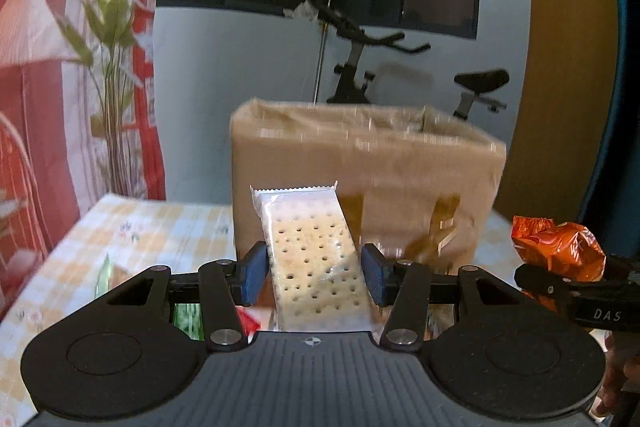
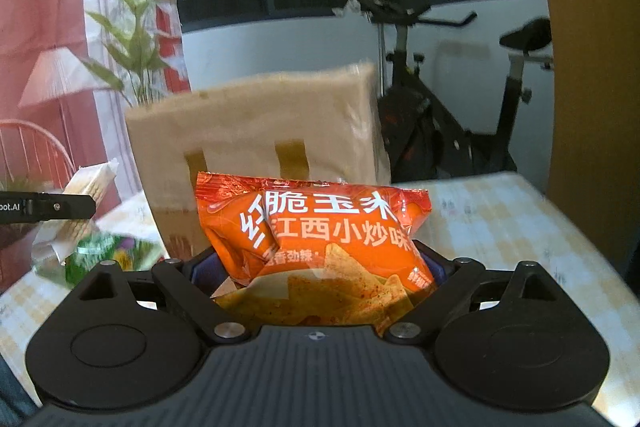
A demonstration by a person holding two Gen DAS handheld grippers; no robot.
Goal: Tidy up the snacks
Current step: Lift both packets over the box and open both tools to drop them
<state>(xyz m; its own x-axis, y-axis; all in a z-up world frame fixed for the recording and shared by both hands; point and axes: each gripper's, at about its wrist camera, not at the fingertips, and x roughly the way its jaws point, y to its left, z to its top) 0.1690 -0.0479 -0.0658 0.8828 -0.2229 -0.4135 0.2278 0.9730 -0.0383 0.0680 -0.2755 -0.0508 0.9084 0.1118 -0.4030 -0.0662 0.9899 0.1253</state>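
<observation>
My left gripper [image 1: 316, 273] is shut on a clear-wrapped cracker pack [image 1: 312, 251] and holds it upright above the table, in front of the open cardboard box [image 1: 360, 163]. My right gripper [image 2: 316, 267] is shut on an orange corn chip bag [image 2: 320, 239], also raised before the box [image 2: 256, 131]. The orange bag shows at the right edge of the left wrist view [image 1: 556, 247]. The cracker pack shows at the left of the right wrist view [image 2: 86, 195].
The table has a yellow checked cloth [image 2: 500, 227]. A green snack packet [image 2: 108, 251] and other packets lie on it at the left. An exercise bike [image 2: 460, 99], a plant [image 1: 108, 67] and a red curtain stand behind the table.
</observation>
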